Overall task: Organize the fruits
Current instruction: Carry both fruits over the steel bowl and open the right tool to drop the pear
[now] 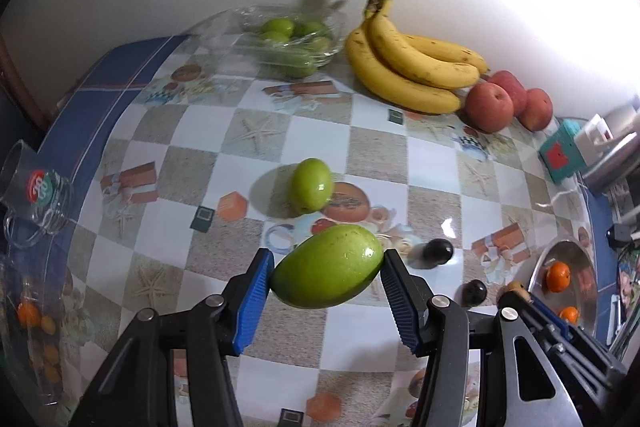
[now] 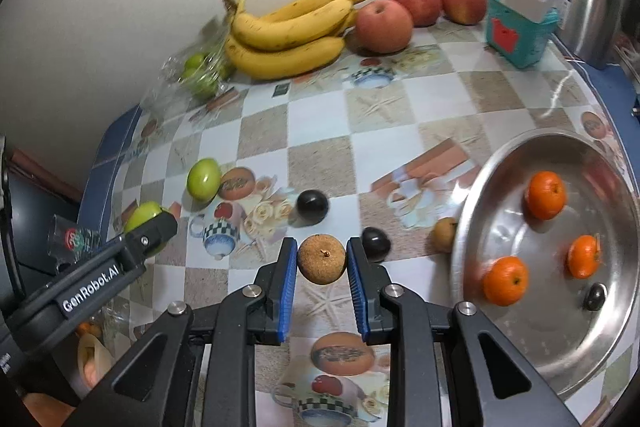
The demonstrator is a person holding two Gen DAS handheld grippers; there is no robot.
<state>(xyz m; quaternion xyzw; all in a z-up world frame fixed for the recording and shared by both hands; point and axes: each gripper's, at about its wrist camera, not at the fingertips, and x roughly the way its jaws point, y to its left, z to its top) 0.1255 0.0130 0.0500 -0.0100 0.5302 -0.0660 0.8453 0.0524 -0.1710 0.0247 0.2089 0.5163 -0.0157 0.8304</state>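
Your left claw is clamped on a green fruit, held above the checkered desk. Your right claw grips a small brown fruit, also off the desk, just left of the metal bowl w/ three oranges inside. A second green fruit sits on the desk beyond the left claw; two dark fruits lie nearby. Bananas & apples are at the back by the wall.
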